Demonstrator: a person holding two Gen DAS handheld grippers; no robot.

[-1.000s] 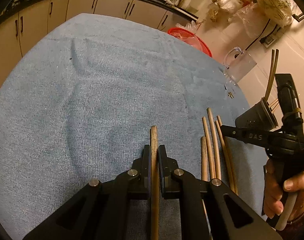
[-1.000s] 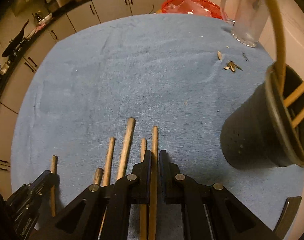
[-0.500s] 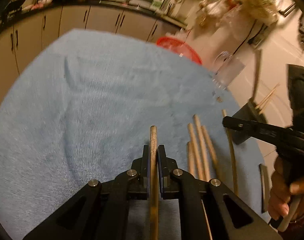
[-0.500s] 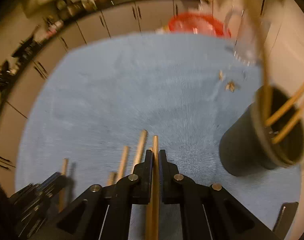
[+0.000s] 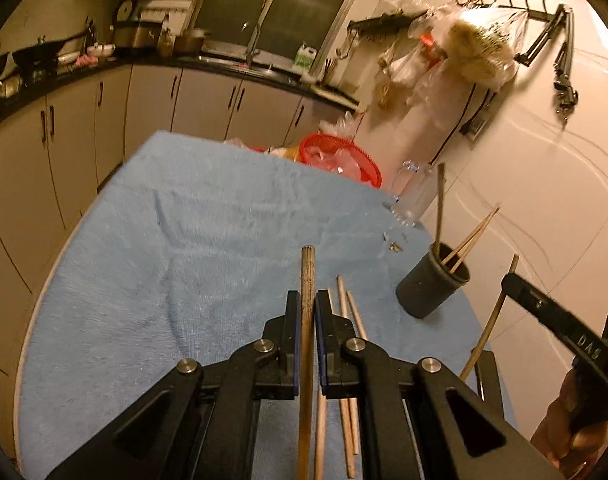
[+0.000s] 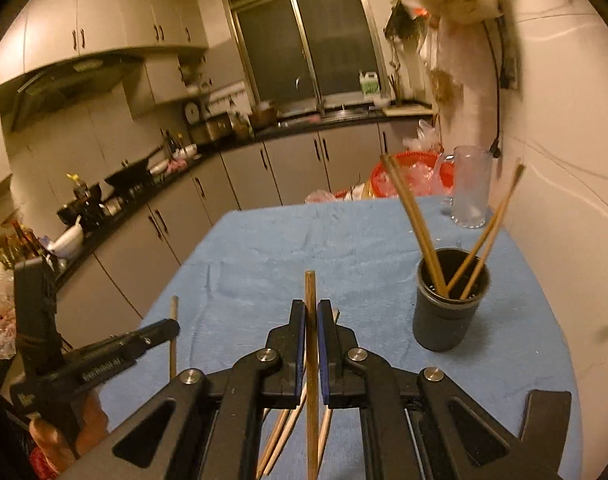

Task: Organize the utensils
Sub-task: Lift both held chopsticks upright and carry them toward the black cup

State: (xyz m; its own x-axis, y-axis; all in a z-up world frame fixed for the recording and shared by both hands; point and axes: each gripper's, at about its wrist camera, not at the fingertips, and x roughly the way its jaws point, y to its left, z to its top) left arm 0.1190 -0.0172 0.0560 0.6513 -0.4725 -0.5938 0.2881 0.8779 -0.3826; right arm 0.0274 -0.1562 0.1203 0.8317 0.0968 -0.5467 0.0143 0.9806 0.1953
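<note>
Each chopstick runs lengthwise along its fingers: the right gripper (image 6: 312, 316) is clamped on one (image 6: 311, 344), the left gripper (image 5: 307, 300) on another (image 5: 307, 320). The holder (image 6: 450, 308), near the table's right edge, sits ahead-right, nearer the right gripper.

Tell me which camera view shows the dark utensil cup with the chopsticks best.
The right wrist view: the dark cup stands near, upright, its rim and chopsticks clear. In the left wrist view it is farther, smaller, toward the right.
</note>
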